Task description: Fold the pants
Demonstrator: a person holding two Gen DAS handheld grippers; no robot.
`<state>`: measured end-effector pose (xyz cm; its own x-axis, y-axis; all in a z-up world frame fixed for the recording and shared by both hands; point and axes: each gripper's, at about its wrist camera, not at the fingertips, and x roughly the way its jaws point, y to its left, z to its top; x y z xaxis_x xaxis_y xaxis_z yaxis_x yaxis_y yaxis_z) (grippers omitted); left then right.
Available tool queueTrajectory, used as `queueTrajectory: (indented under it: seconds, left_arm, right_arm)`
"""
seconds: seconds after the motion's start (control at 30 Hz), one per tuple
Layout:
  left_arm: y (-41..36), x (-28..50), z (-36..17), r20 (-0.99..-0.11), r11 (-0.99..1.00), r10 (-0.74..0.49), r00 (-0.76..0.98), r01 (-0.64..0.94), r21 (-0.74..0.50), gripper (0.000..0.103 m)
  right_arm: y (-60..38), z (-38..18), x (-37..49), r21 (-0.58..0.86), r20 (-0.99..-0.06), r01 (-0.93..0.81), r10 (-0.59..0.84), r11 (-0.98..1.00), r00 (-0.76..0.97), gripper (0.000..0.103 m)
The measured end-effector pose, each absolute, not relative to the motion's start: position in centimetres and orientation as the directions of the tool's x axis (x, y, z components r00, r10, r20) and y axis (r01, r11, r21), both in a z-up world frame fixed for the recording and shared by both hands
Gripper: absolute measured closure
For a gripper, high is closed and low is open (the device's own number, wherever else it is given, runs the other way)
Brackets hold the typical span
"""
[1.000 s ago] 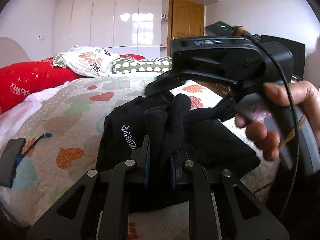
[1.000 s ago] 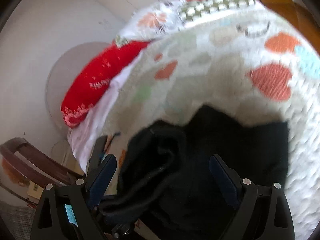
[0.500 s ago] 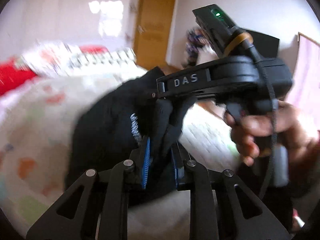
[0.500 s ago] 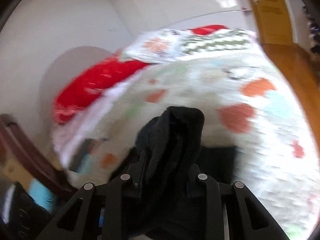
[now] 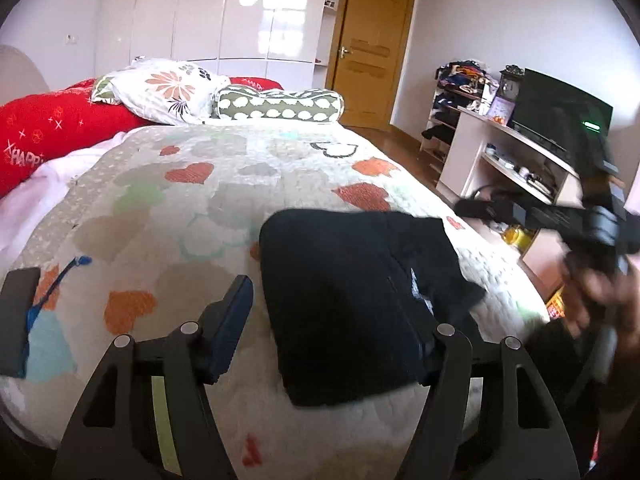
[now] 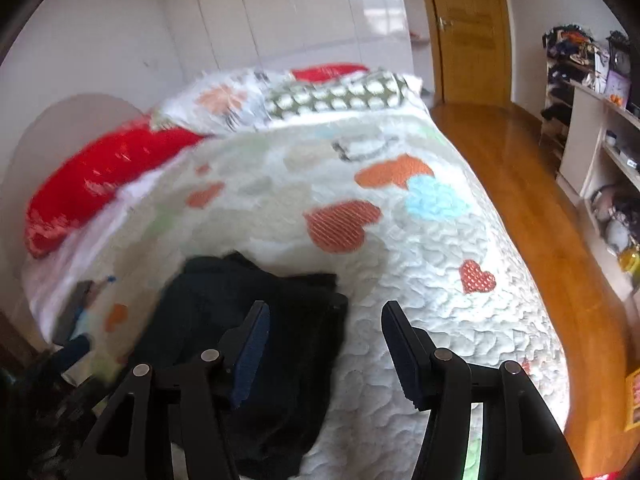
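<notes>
Jaws of the left gripper stood wide apart and were opening, the pads pressing on nothing; the one pair of black pants lay folded on the quilt between and beyond them. The right gripper also had its jaws apart and opening, with nothing clamped: its left finger hung over the edge of the pants, its right finger over bare quilt. Whether that finger touched the cloth could not be told. At the head of the bed lay two patterned pillows, one floral and one green with white shapes, beside one red blanket.
</notes>
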<state>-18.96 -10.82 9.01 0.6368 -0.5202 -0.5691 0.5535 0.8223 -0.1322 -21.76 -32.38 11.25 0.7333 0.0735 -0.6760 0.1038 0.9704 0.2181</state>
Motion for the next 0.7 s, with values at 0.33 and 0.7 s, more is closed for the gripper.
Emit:
queueTrajectory:
  seconds: [0.33,0.7]
  left_arm:
    - [-14.1,-16.4,3.9,-0.698,0.860,-0.423,0.578,0.499,-0.108,0.028]
    - [-13.3,-16.0,5.5,-0.694,0.886,-0.385,0.608,0.455,-0.093,0.028]
  right_arm:
    - [-30.4,3.8,-22.6,0.223,-0.830,0.101,0.135,0.970,0.541,0.036]
    - [-29.3,9.3,-19.9,0.184,-0.738,0.069,0.092,0.980,0.669,0.036]
